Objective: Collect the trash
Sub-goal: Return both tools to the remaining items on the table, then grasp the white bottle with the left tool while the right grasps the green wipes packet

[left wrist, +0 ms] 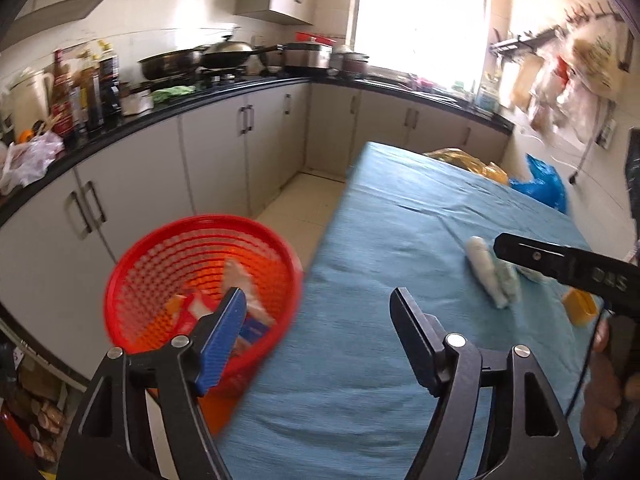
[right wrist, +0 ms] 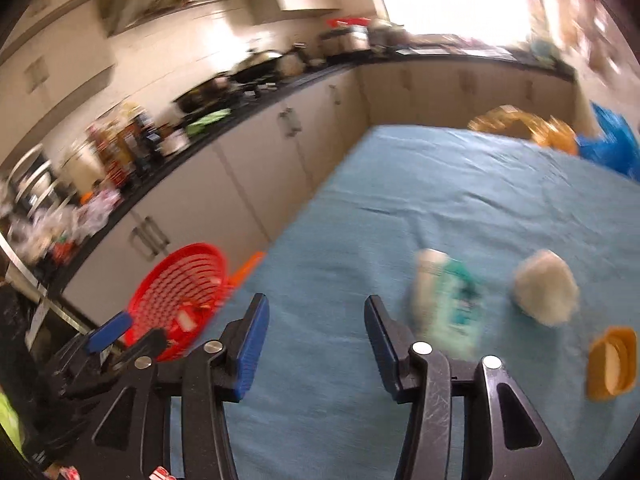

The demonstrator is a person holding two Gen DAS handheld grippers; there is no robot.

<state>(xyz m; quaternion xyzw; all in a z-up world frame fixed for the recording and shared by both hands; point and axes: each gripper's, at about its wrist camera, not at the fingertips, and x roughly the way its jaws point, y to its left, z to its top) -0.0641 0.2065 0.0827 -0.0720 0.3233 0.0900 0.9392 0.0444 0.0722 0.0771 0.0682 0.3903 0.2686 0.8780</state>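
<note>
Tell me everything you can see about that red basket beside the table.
The red basket is round, looks like plastic, and has mesh-like perforated walls under a solid rim. It sits tilted at the left edge of the blue-covered table, lower than the tabletop, in front of the kitchen cabinets. Several pieces of trash already lie inside, too blurred to identify. Neither gripper touches it.

Red basket (left wrist: 160, 256) holding wrappers, crumpled packet (right wrist: 444, 300), white wad (right wrist: 546, 288), orange cap (right wrist: 612, 364) on table

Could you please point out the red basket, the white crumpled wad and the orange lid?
red basket (left wrist: 160, 248): left wrist view, far rim.
white crumpled wad (right wrist: 546, 288): right wrist view, its middle.
orange lid (right wrist: 614, 364): right wrist view, centre.
</note>
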